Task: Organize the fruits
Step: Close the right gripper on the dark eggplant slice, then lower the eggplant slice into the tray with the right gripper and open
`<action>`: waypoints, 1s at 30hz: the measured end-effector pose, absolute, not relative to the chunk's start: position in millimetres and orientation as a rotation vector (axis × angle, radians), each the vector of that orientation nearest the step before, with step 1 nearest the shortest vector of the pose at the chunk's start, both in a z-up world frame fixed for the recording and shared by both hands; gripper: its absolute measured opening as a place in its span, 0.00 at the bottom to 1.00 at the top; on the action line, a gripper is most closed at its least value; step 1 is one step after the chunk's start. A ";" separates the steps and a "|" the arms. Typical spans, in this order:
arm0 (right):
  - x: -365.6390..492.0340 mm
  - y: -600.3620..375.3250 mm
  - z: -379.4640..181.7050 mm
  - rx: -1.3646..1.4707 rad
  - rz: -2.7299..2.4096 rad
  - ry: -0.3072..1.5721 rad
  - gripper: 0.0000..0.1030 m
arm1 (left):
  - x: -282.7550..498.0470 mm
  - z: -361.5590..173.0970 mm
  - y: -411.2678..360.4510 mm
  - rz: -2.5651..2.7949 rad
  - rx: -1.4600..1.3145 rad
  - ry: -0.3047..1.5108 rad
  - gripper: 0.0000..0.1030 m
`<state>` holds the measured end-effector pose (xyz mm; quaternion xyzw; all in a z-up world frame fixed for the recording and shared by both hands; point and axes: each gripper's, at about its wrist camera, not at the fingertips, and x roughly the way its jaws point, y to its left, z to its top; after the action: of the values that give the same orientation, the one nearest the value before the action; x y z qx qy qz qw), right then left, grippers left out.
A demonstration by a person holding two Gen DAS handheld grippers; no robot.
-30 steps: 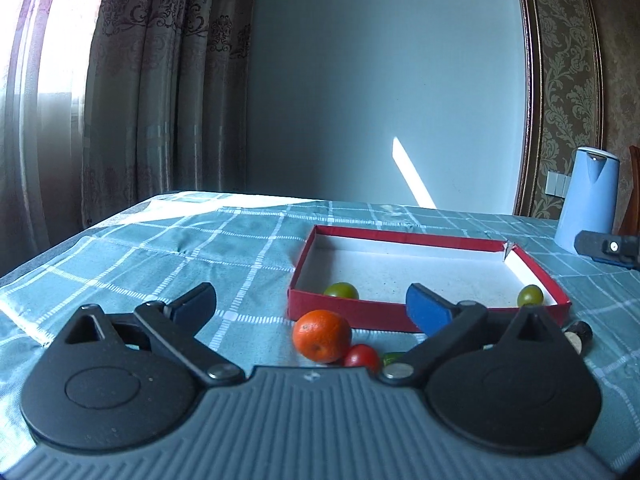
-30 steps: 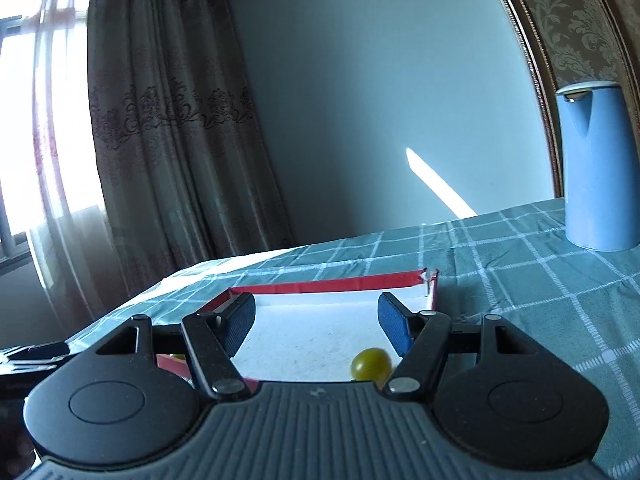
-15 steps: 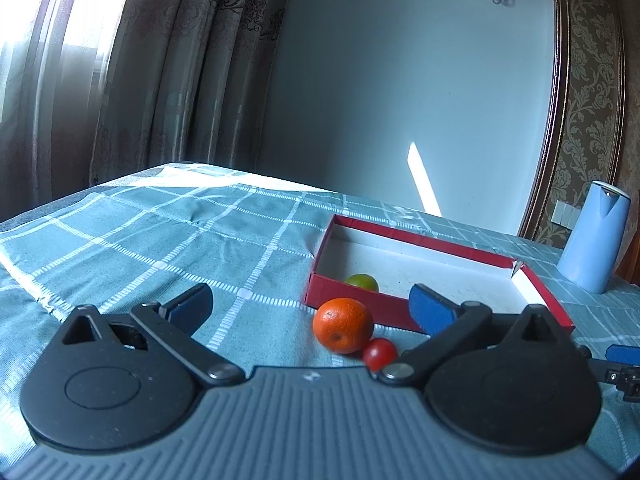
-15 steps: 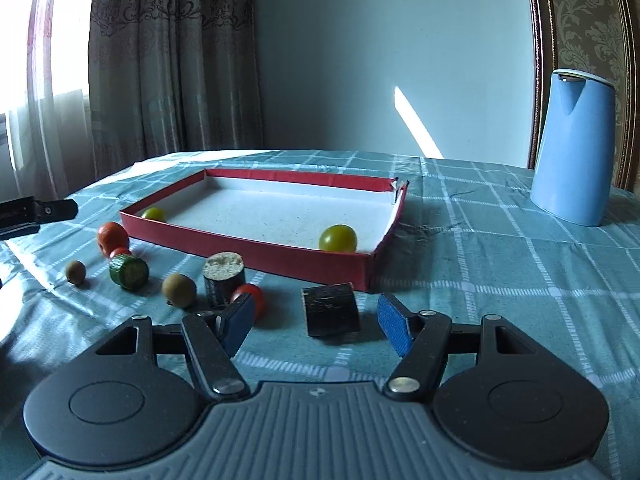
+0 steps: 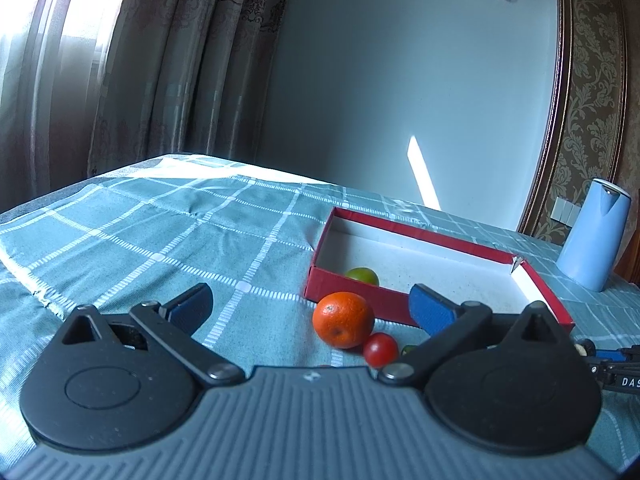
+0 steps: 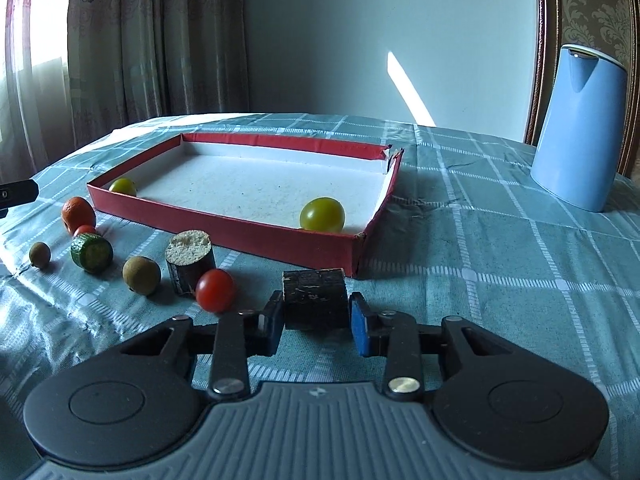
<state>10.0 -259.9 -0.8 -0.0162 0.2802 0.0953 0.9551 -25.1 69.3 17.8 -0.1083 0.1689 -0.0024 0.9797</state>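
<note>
Daylight is pouring in through the curtains (image 5: 132,60) at the left, blowing out the window strip to near white in both views, while the rest of the room is sitting in a cool, bluish dimness. A narrow slanted bar of sun is glowing on the wall (image 6: 408,84). The fruits are casting soft shadows to the right on the tablecloth (image 6: 500,248), and the red box (image 6: 248,228) is shading the cloth beside its right wall. Fisheye distortion is bending the wall frame and table edge strongly toward the borders, and the corners are darkening. Focus is staying fairly sharp throughout, softening slightly at the edges.
</note>
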 end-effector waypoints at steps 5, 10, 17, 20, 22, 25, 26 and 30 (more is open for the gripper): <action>11.0 -256.4 25.7 0.017 0.219 0.430 0.33 | -24.5 17.7 69.4 -0.006 -0.217 0.341 1.00; 39.8 -237.8 43.0 -0.002 0.242 0.370 0.33 | -23.1 17.6 69.5 0.003 -0.217 0.347 1.00; 82.3 -224.0 15.7 -0.021 0.210 0.449 0.33 | -21.6 16.5 69.9 0.006 -0.218 0.357 1.00; 83.7 -227.1 13.4 -0.014 0.196 0.448 0.33 | -20.6 16.5 68.8 0.007 -0.209 0.362 1.00; 84.3 -228.2 11.8 -0.004 0.202 0.452 0.33 | -20.7 16.2 69.7 0.012 -0.215 0.361 1.00; 83.9 -229.4 9.4 0.001 0.198 0.459 0.44 | -19.1 15.6 71.2 0.020 -0.223 0.371 1.00; 83.2 -231.1 9.4 0.009 0.195 0.457 0.46 | -18.6 15.6 71.6 0.024 -0.225 0.374 1.00; 78.7 -241.2 12.5 0.060 0.182 0.422 0.50 | -17.2 14.7 74.9 0.032 -0.246 0.394 1.00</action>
<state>78.7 -241.2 12.5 0.0299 0.2089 0.0900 0.9733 -17.2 74.9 14.7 -0.1217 0.1950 0.0158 0.9731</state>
